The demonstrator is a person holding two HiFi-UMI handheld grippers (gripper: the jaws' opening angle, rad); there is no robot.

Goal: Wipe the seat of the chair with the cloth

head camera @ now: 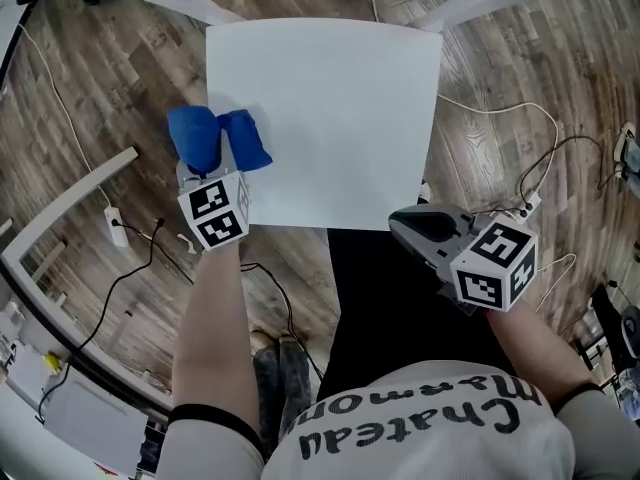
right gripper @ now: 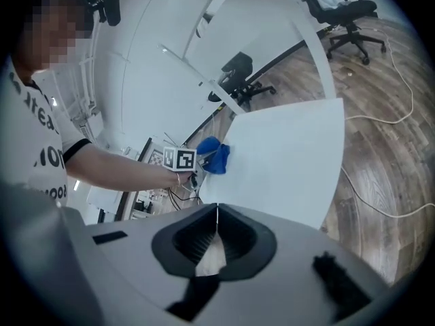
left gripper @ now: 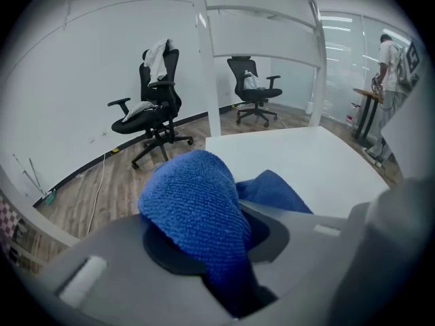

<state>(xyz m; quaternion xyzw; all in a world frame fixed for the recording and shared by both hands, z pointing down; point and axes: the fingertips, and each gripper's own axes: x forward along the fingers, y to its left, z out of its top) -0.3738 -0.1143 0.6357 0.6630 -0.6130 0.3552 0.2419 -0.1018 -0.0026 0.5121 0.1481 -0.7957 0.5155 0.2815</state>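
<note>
The chair's white seat (head camera: pixel 330 118) fills the middle of the head view. A blue cloth (head camera: pixel 215 138) bunches at the seat's left edge, partly over the wooden floor. My left gripper (head camera: pixel 222 163) is shut on the blue cloth (left gripper: pixel 197 209), which bulges up from between its jaws and trails onto the seat (left gripper: pixel 306 161). My right gripper (head camera: pixel 415 223) hovers just off the seat's front right corner, its jaws closed together with nothing in them. In the right gripper view, the right gripper (right gripper: pixel 216 233) faces across the seat (right gripper: pixel 285 161) toward the cloth (right gripper: pixel 212 155).
Cables (head camera: pixel 500 118) run over the wooden floor right of the seat, and a power strip (head camera: pixel 118 226) with a cord lies to the left. A white rail (head camera: pixel 70 208) slants at the left. Two black office chairs (left gripper: pixel 153 114) (left gripper: pixel 253 94) stand beyond. A person (left gripper: pixel 391 66) stands far right.
</note>
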